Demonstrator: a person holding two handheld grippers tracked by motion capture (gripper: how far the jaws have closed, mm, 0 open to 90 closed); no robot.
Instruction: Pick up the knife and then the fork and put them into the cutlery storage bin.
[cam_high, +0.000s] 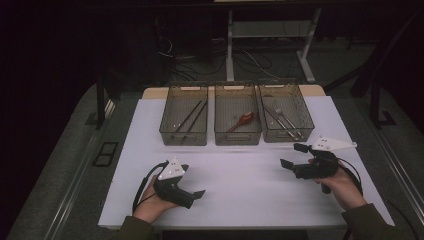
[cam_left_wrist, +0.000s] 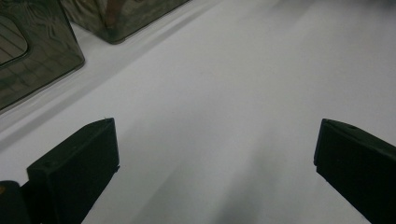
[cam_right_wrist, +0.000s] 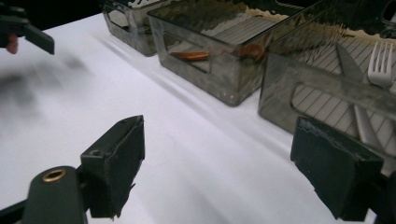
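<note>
Three smoky see-through bins stand in a row at the back of the white mat (cam_high: 240, 185). The left bin (cam_high: 183, 116) holds dark chopsticks (cam_high: 192, 116), the middle bin (cam_high: 237, 115) a red spoon (cam_high: 243, 120), and the right bin (cam_high: 286, 112) a fork (cam_high: 282, 116) and a knife (cam_high: 272, 112). My left gripper (cam_high: 194, 182) rests low at the front left, held in a hand, open and empty, with its jaws wide apart over bare mat (cam_left_wrist: 217, 130). At the front right, close before the right bin, my right gripper (cam_high: 293, 155) is open and empty (cam_right_wrist: 219, 126). The fork (cam_right_wrist: 380, 58) and red spoon (cam_right_wrist: 189, 55) lie inside their bins.
Two bin corners (cam_left_wrist: 37, 60) sit at the upper left of the left gripper view. The table ends just behind the bins, with desk legs and cables on the dark floor beyond. Bare mat lies between the two grippers and the bins.
</note>
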